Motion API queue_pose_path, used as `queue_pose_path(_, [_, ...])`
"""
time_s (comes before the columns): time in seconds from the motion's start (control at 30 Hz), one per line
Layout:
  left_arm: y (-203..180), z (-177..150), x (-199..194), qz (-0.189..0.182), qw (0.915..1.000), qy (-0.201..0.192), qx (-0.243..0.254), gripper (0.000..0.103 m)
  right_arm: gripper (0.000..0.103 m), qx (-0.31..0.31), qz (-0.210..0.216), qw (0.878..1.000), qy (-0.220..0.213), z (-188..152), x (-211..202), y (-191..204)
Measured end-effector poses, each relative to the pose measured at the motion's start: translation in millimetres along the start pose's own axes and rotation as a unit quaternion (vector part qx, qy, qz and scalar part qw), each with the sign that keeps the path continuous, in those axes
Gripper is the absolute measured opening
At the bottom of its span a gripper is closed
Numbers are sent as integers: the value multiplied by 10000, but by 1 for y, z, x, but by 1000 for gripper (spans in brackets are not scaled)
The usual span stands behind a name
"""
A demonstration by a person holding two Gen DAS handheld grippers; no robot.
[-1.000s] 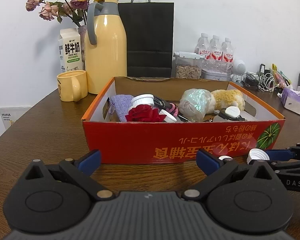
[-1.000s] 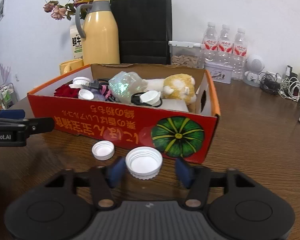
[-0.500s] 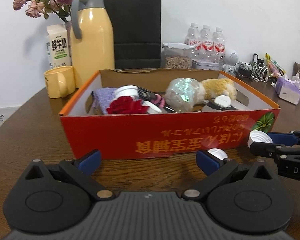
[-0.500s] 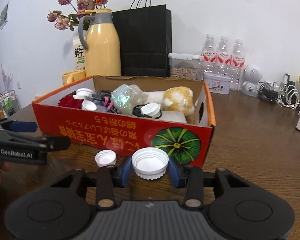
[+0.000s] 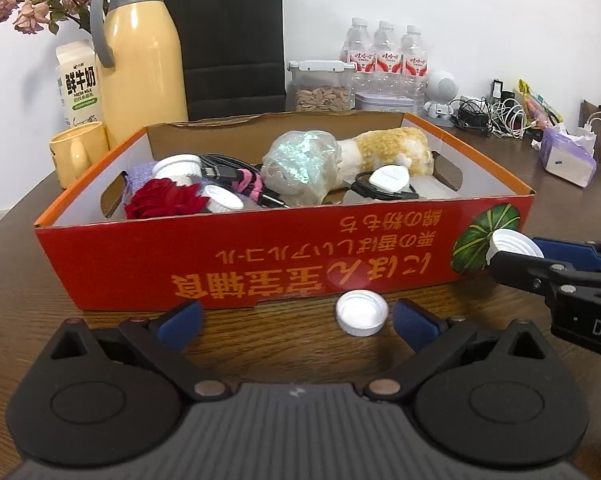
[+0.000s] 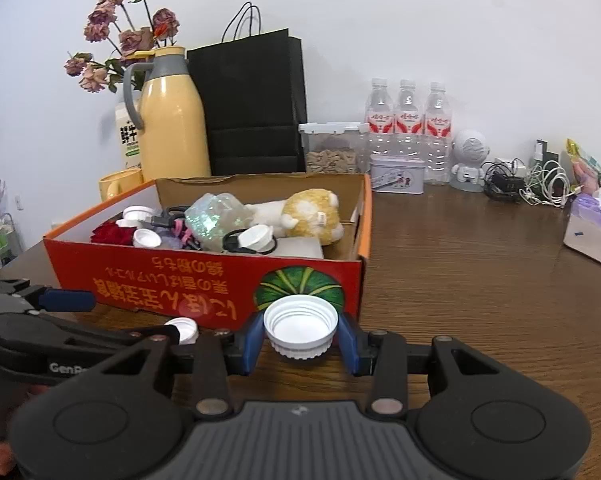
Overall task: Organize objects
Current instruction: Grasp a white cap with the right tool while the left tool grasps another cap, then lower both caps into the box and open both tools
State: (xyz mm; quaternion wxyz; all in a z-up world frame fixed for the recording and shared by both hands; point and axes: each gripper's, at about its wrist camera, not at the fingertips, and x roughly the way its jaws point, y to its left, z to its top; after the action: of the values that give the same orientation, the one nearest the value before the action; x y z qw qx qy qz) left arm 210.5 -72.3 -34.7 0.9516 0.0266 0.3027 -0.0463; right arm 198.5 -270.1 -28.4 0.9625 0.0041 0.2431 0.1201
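Two white caps remain outside the red box [image 6: 204, 280]: the right gripper [image 6: 300, 340] pinches the large cap [image 6: 300, 330] mouth-up, presumably for boxing, while the left gripper [image 5: 296, 316], jaws spread wide, frames the small cap [image 5: 362, 312] on the table [image 5: 284, 336].

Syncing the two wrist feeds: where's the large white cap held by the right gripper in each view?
Left wrist: large white cap at far right, pinched in the right gripper, in front of the pumpkin picture.
Right wrist: large white cap at lower centre between the blue pads.
Shared landmark: the pumpkin picture on the red box.
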Motion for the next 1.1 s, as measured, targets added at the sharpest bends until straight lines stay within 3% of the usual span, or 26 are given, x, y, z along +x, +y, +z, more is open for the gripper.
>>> queue_pose_path(0.2, [-14, 3, 7, 98, 9999, 110, -23, 102, 39, 10, -70, 10000, -7, -1, -1, 0])
queue_pose_path(0.27, [-17, 4, 8, 109, 9998, 153, -32, 96, 39, -3, -80, 10000, -7, -1, -1, 0])
queue_pose_path(0.33, [-20, 4, 10, 101, 9997, 195, -63, 80, 39, -8, -89, 10000, -7, -1, -1, 0])
queue_pose_path(0.4, [-21, 4, 11, 88, 9997, 226, -78, 71, 39, -18, -93, 10000, -9, -1, -1, 1])
queue_pose_path(0.47, [-23, 4, 9, 59, 9998, 182, -76, 53, 39, -31, -93, 10000, -4, -1, -1, 1])
queue_pose_path(0.5, [-24, 4, 8, 32, 9998, 162, -68, 35, 39, -36, -91, 10000, -7, -1, -1, 2])
queue_pose_path(0.53, [-25, 3, 7, 5, 9999, 139, -57, 29, 39, -38, -89, 10000, -11, -2, -1, 2])
queue_pose_path(0.87, [-24, 2, -2, -157, 9998, -46, -85, 29, 39, -41, -80, 10000, -19, -2, -1, 3])
queue_pose_path(1.1, [-14, 0, -34, -270, 9973, -652, -207, 29, 39, -112, 73, 9994, -330, -2, -14, 7])
